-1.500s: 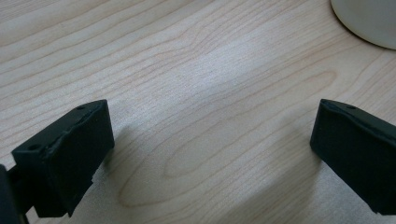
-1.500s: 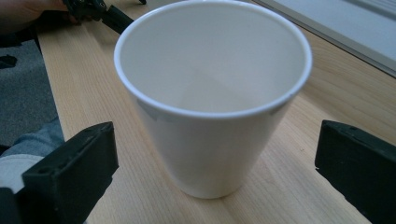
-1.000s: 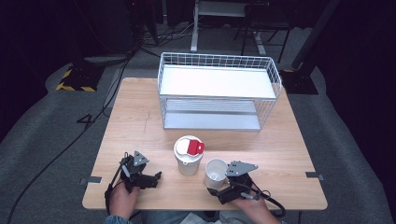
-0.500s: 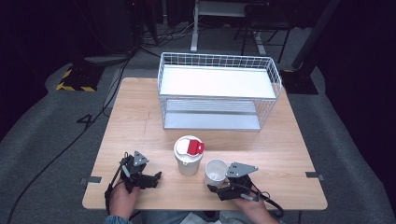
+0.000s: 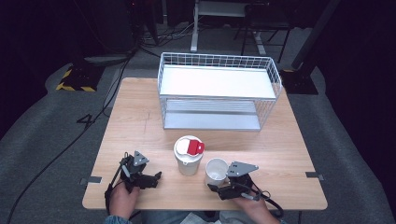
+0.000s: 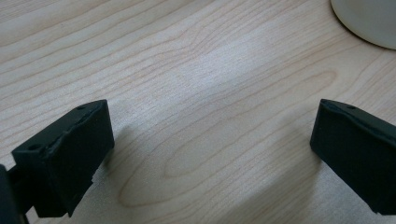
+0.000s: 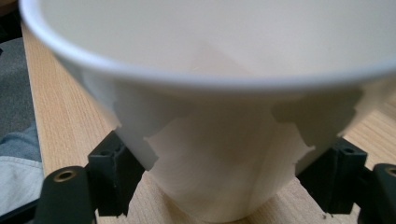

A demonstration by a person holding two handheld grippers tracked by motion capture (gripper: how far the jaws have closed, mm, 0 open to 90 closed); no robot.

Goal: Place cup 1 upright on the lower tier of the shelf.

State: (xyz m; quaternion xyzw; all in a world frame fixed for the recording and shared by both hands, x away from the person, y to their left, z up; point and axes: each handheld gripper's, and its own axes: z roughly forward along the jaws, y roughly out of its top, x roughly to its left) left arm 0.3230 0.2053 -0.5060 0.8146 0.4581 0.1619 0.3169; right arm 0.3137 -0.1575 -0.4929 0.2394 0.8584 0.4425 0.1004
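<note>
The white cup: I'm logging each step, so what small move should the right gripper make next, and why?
Probably lift it straight up. The right gripper has just closed its jaws on the white cup, which sits on the table close beside the lidded cup; a sideways pull could knock that one.

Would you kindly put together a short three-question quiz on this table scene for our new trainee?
1. True or false: the right tongs are shut on the open white cup.
2. What colour is the tab on the lidded cup: A red, B blue, C green?
3. What lies between the jaws of the left tongs?

Key
1. True. In the right gripper view both jaws press the cup's sides low down.
2. A. A red tab sits on the white lid.
3. Bare wood of the table; the jaws stand wide apart.
</note>
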